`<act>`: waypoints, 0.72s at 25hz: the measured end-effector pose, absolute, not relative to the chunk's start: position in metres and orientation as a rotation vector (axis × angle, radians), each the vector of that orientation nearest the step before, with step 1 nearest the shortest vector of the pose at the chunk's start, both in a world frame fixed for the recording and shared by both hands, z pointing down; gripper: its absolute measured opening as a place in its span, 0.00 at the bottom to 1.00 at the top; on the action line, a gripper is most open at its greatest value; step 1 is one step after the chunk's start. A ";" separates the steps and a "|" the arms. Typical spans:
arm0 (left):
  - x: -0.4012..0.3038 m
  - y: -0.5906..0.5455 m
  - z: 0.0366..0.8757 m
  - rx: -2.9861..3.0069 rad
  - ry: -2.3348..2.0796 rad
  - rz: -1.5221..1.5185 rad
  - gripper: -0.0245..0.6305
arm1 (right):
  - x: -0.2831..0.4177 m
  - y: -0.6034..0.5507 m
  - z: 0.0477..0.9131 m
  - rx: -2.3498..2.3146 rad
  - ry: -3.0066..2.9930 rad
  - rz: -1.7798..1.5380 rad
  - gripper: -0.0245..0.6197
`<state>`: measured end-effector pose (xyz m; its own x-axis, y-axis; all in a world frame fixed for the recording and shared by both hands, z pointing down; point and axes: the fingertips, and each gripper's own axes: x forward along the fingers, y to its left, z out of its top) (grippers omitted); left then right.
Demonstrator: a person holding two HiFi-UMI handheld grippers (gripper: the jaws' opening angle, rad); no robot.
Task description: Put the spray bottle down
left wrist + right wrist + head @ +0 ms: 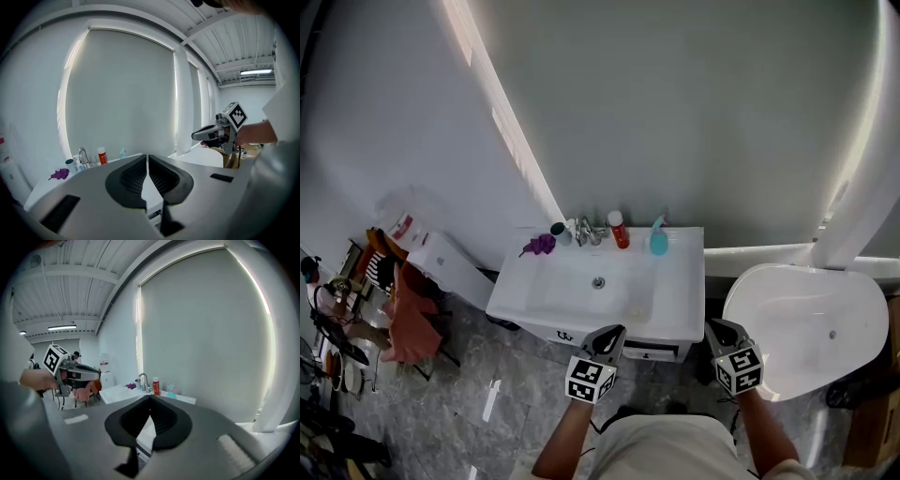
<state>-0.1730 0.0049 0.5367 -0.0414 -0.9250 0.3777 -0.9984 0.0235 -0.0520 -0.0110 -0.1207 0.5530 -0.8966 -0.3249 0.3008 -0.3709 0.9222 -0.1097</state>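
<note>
The teal spray bottle (pixel 658 239) stands upright on the back rim of the white sink (pixel 675 300), to the right of a red bottle (pixel 619 230). It also shows small and far off in the left gripper view as the spray bottle (pixel 123 152) and in the right gripper view as the spray bottle (pixel 170 389). My left gripper (pixel 614 335) hovers at the sink's front edge, well short of the bottle, jaws together with nothing between them (pixel 147 157). My right gripper (pixel 719 331) hangs off the sink's front right corner, also shut and empty (pixel 150 397).
A faucet (pixel 584 232), a dark cup (pixel 558 229) and a purple object (pixel 539 246) line the sink's back left rim. A white bathtub (pixel 806 328) stands to the right. A white bin (pixel 455 267) and a chair draped in pink cloth (pixel 408 319) stand at the left.
</note>
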 end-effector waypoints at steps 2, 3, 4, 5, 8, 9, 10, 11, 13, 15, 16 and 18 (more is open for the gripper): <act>-0.177 0.008 0.532 2.006 -2.062 0.425 0.07 | -0.014 -0.120 0.549 0.527 -2.803 0.224 0.05; -0.180 0.010 0.528 2.009 -2.065 0.410 0.06 | -0.017 -0.119 0.547 0.532 -2.803 0.220 0.05; -0.184 0.012 0.526 2.010 -2.067 0.396 0.06 | -0.020 -0.118 0.545 0.537 -2.803 0.220 0.05; -0.187 0.015 0.523 2.009 -2.067 0.386 0.06 | -0.023 -0.117 0.543 0.541 -2.803 0.227 0.05; -0.198 0.023 0.520 2.016 -2.064 0.383 0.05 | -0.032 -0.111 0.536 0.549 -2.812 0.235 0.05; -0.202 0.024 0.518 2.024 -2.066 0.383 0.05 | -0.036 -0.111 0.532 0.556 -2.818 0.223 0.05; -0.207 0.025 0.515 2.031 -2.069 0.380 0.05 | -0.040 -0.112 0.528 0.565 -2.824 0.207 0.05; -0.211 0.027 0.513 2.036 -2.072 0.373 0.05 | -0.045 -0.113 0.525 0.573 -2.831 0.194 0.05; -0.218 0.031 0.511 2.035 -2.078 0.350 0.05 | -0.052 -0.111 0.518 0.582 -2.848 0.173 0.05; -0.227 0.035 0.510 2.023 -2.084 0.326 0.05 | -0.058 -0.109 0.513 0.585 -2.862 0.155 0.05; -0.232 0.037 0.510 2.016 -2.088 0.316 0.05 | -0.062 -0.108 0.510 0.583 -2.866 0.151 0.05; -0.241 0.041 0.508 2.007 -2.097 0.299 0.05 | -0.069 -0.104 0.507 0.571 -2.871 0.146 0.05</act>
<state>-0.2411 0.0407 0.5083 -0.0405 -0.9536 0.2983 -0.9990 0.0446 0.0071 -0.0689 -0.1042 0.5070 -0.9029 -0.3668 0.2241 -0.3877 0.9201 -0.0561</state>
